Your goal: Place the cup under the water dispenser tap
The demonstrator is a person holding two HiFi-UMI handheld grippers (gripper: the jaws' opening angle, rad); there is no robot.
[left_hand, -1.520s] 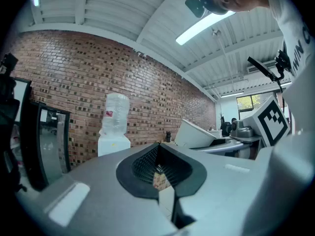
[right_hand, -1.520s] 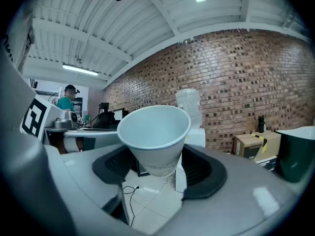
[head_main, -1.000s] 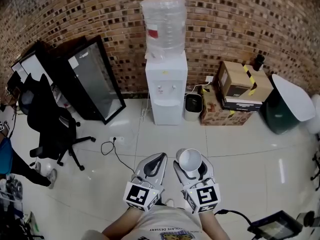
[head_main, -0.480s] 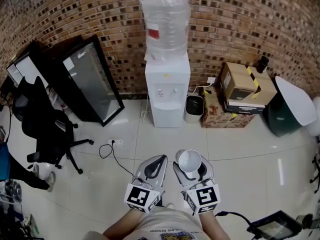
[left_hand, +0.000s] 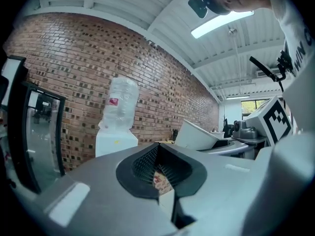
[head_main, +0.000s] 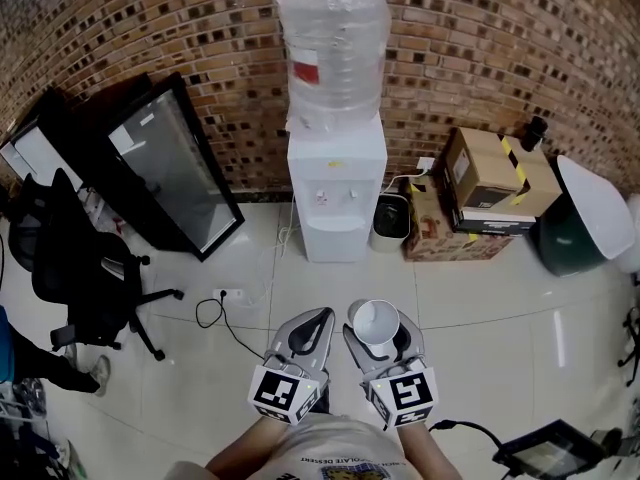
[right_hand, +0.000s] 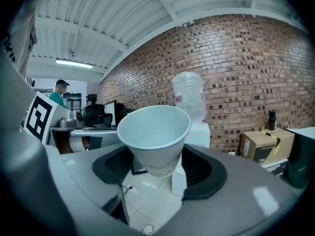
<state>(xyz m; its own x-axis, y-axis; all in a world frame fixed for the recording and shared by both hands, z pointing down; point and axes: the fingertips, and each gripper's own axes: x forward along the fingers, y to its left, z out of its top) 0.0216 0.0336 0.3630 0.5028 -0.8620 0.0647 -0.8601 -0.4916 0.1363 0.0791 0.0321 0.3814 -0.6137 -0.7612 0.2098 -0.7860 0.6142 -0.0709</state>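
Observation:
A white water dispenser point(head_main: 336, 183) with a clear bottle point(head_main: 332, 48) on top stands against the brick wall, its taps facing me. A white paper cup point(head_main: 376, 321) sits upright in my right gripper point(head_main: 378, 328), whose jaws are shut on its lower wall, well short of the dispenser over the tiled floor. In the right gripper view the cup point(right_hand: 153, 134) fills the centre, with the dispenser point(right_hand: 197, 134) behind it. Beside it on the left, my left gripper point(head_main: 318, 318) is shut and holds nothing; the left gripper view shows the dispenser point(left_hand: 115, 141) ahead of it.
A black glass-fronted cabinet point(head_main: 170, 168) leans at the left of the dispenser, with an office chair point(head_main: 75, 278) nearer. A small bin point(head_main: 390, 216), cardboard boxes point(head_main: 480, 183) and a dark green bin point(head_main: 580, 218) stand to the right. A cable and socket strip point(head_main: 225, 303) lie on the floor.
Both grippers, and the cup with them, have come forward toward the dispenser, which now shows larger and nearer. Neither gripper's jaws have changed.

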